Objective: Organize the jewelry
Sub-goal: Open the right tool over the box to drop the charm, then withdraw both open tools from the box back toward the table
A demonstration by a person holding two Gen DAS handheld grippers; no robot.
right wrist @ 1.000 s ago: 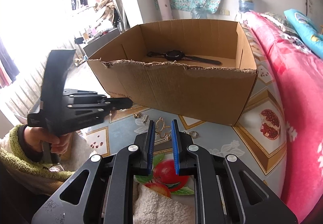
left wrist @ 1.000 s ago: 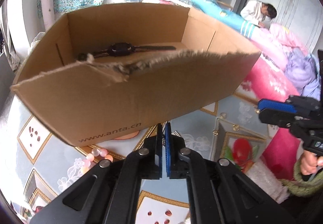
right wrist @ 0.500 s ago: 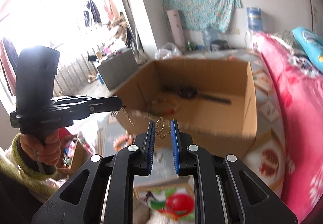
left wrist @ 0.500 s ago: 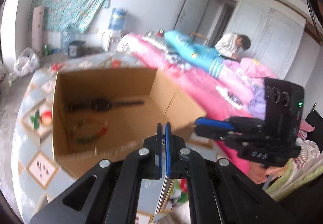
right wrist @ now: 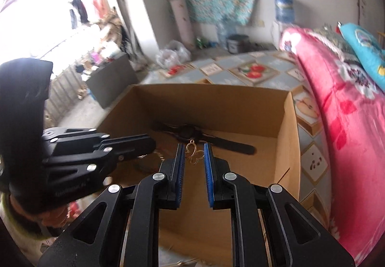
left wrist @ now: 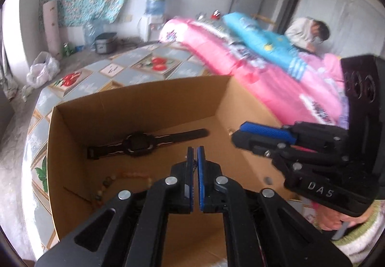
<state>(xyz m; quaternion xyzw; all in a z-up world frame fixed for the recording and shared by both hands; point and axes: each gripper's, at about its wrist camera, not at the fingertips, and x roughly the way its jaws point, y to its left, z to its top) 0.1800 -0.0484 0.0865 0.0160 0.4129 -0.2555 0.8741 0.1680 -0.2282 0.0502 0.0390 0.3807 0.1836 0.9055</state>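
Butterfly-shaped gold pendant sits pinched between the blue pads of the right claw, over the open cardboard box. Jaws stand narrow, closed on the pendant's wings; the piece hangs above the box floor, clear of it.

Left claw is also over the box, its jaws all but together. In the right wrist view a fine chain trails from its tip; the left wrist view does not show what lies between the pads.

Box contents: a black wristwatch lies flat near the far wall, strap stretched out to both sides. A beaded bracelet lies on the floor nearer the left claw, partly hidden behind it.

The box stands on a surface covered with a fruit-patterned cloth. A pink quilt lies just beside the box on its right, with a blue one behind it. A seated person is at the far end of the bedding. A hand in a green-trimmed sleeve holds the right claw's grip.
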